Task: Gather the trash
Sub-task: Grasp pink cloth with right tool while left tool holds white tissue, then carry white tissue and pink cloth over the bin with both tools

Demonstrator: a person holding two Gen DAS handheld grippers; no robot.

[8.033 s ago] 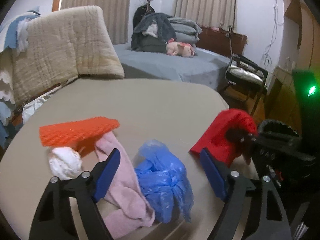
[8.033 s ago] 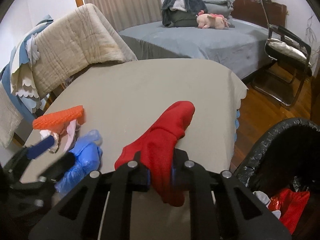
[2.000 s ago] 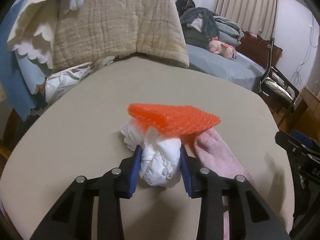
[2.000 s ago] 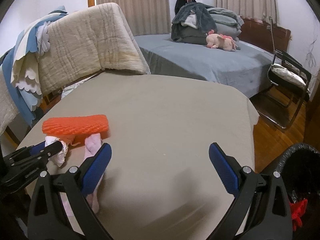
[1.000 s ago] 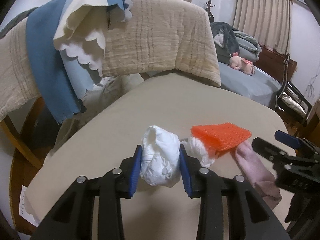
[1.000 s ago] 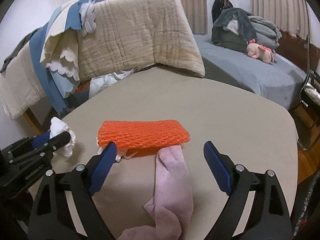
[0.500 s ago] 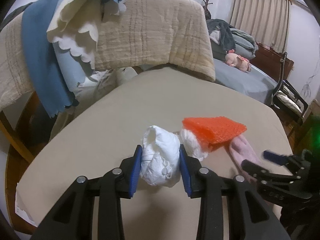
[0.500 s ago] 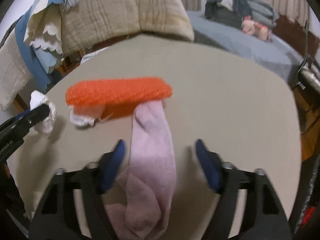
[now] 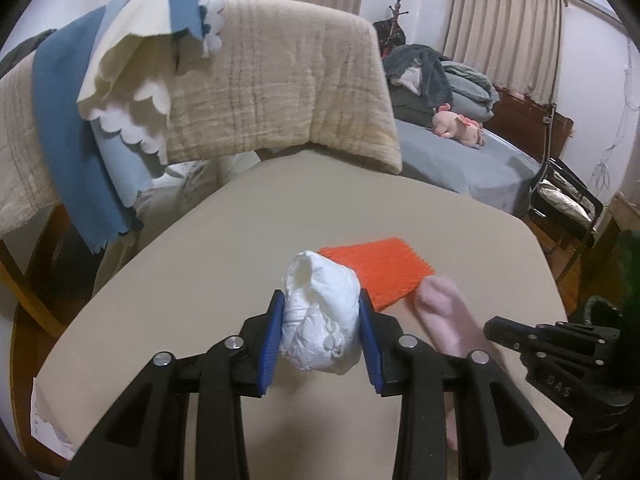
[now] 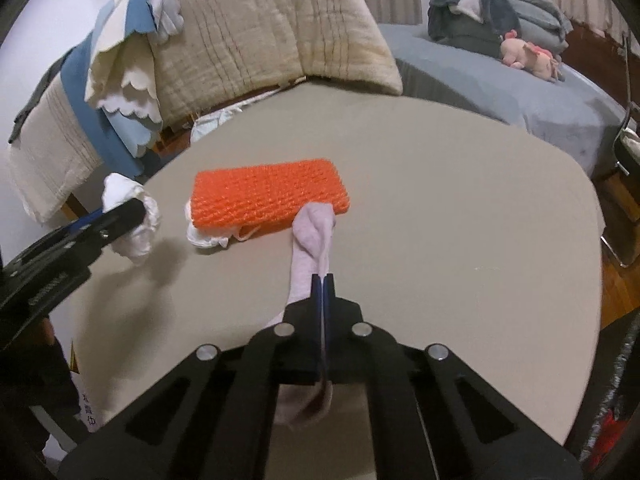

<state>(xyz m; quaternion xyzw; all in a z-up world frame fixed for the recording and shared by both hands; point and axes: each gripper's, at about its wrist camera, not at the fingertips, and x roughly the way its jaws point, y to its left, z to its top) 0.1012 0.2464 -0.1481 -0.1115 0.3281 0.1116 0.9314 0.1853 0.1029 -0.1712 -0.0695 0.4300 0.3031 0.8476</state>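
My left gripper point(image 9: 322, 312) is shut on a crumpled white paper wad point(image 9: 320, 324) and holds it above the beige table point(image 9: 224, 256); it also shows in the right wrist view point(image 10: 130, 216). My right gripper point(image 10: 322, 280) is shut on a pink sock point(image 10: 314, 240) that lies on the table. The sock's toe touches an orange foam net point(image 10: 268, 196), which lies on another white paper scrap point(image 10: 206, 237). In the left wrist view the orange net point(image 9: 384, 268) and the sock point(image 9: 448, 320) lie just right of the wad.
A chair draped with beige, cream and blue blankets point(image 9: 248, 88) stands beyond the table's far left edge. A grey bed point(image 10: 520, 92) with clothes and a pink plush toy is behind. A black bin liner point(image 10: 616, 420) shows at the lower right.
My right gripper has closed on the pink sock. My left gripper still holds the white wad, lifted and shifted slightly toward the orange net.
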